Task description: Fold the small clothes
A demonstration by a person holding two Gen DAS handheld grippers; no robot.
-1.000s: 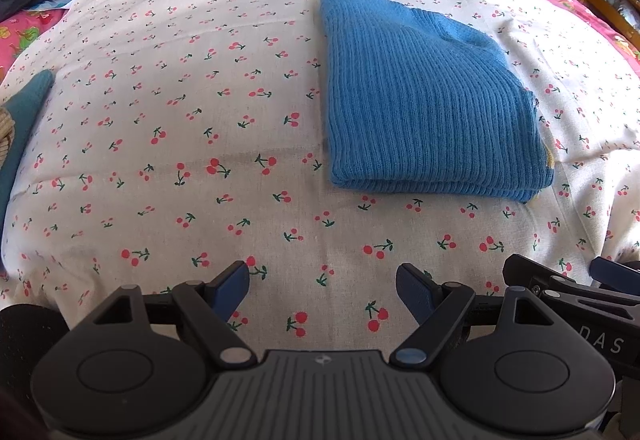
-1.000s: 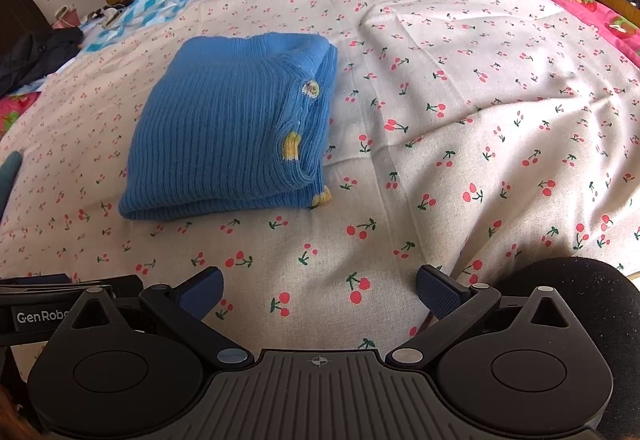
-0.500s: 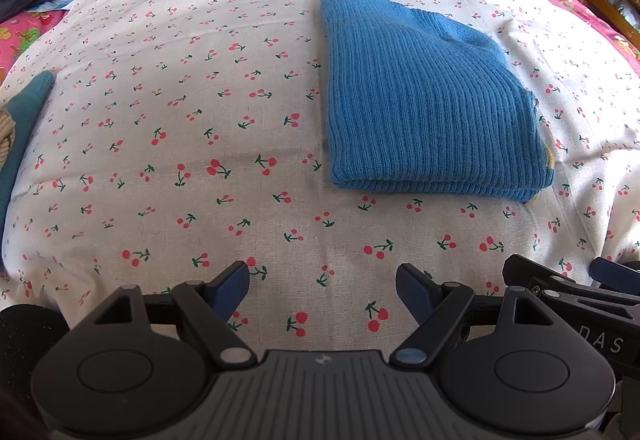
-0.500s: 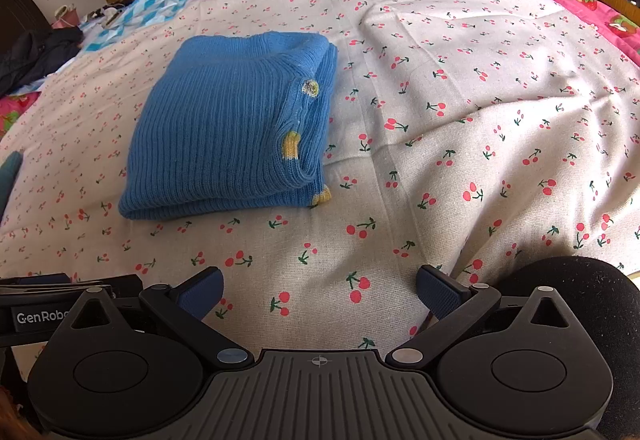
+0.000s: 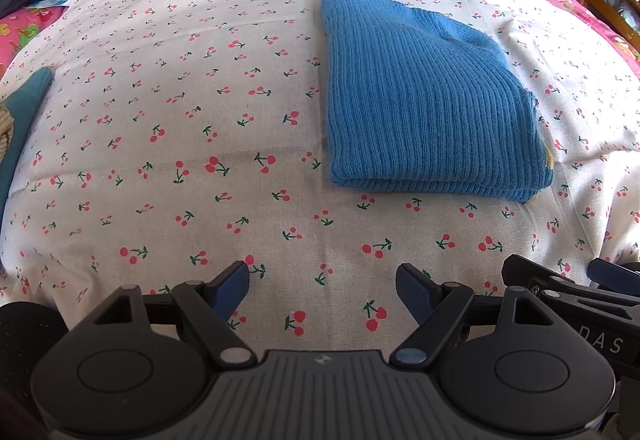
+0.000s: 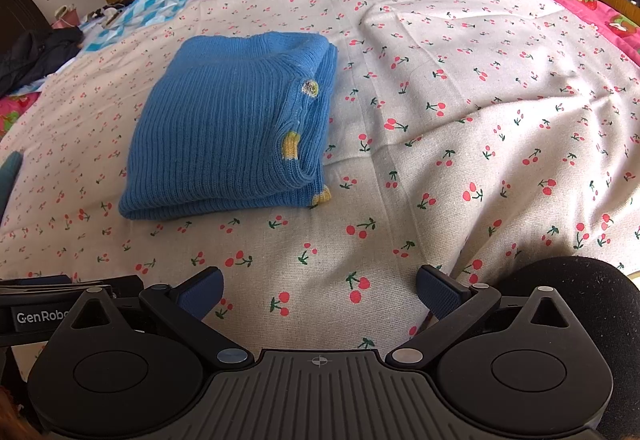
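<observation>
Sweater, blue rib-knit, small; folded into a compact layered rectangle, flat on cherry-print sheet near bed centre. Yellow trim and one button showing along right-hand edge; fold line toward near edge, layers stacked evenly. Long axis running away from the tongs, roughly front to back. Lying ahead and to the right of left gripper; ahead and to the left of right gripper; between the two, well apart from both, neither clearly nearer. Both sets of jaws spread wide, holding nothing, low over bare sheet. Folding judged essentially complete.
</observation>
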